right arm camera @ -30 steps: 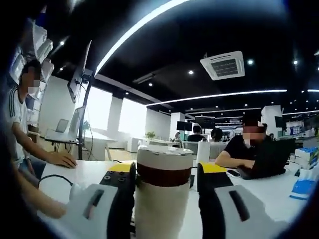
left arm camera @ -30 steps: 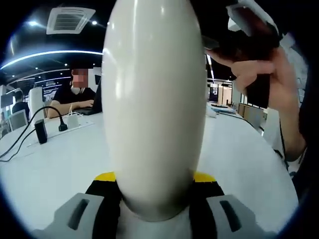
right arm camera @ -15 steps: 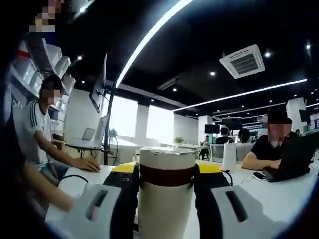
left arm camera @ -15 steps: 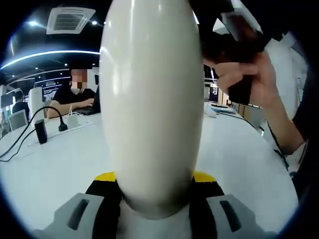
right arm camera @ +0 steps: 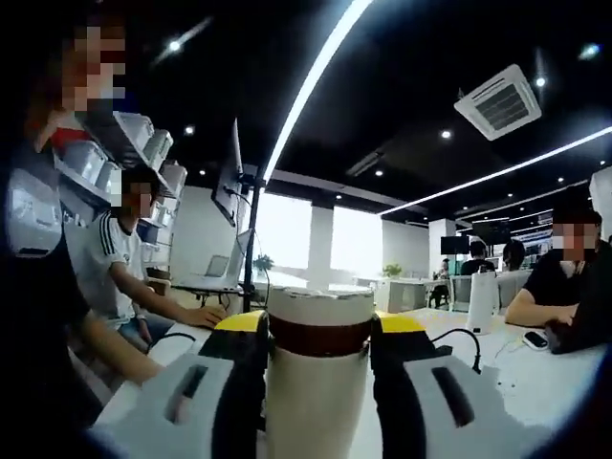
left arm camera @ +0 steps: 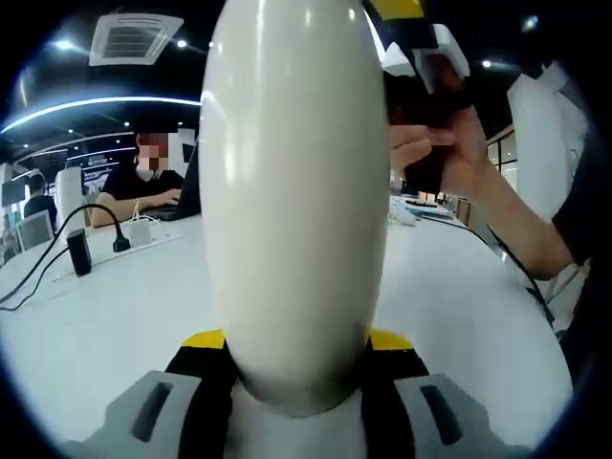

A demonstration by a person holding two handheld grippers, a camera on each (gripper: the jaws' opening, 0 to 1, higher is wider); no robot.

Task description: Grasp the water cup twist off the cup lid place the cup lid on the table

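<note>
**Both grippers clamped on the cup, long axis upright**

In my left gripper view, the glossy cream-white water cup [left arm camera: 292,201] stands with its long axis running up the frame, its rounded bottom end wedged between my left gripper [left arm camera: 296,368] jaws, which pinch it from both sides above the white table [left arm camera: 105,306]. A person's hand [left arm camera: 449,158] holds the other gripper near the cup's upper end.

In my right gripper view, the right gripper [right arm camera: 318,335] squeezes the cream cup lid with a dark brown band [right arm camera: 319,330], flat top facing away. I think the lid sits square, though distortion blurs this.
</note>
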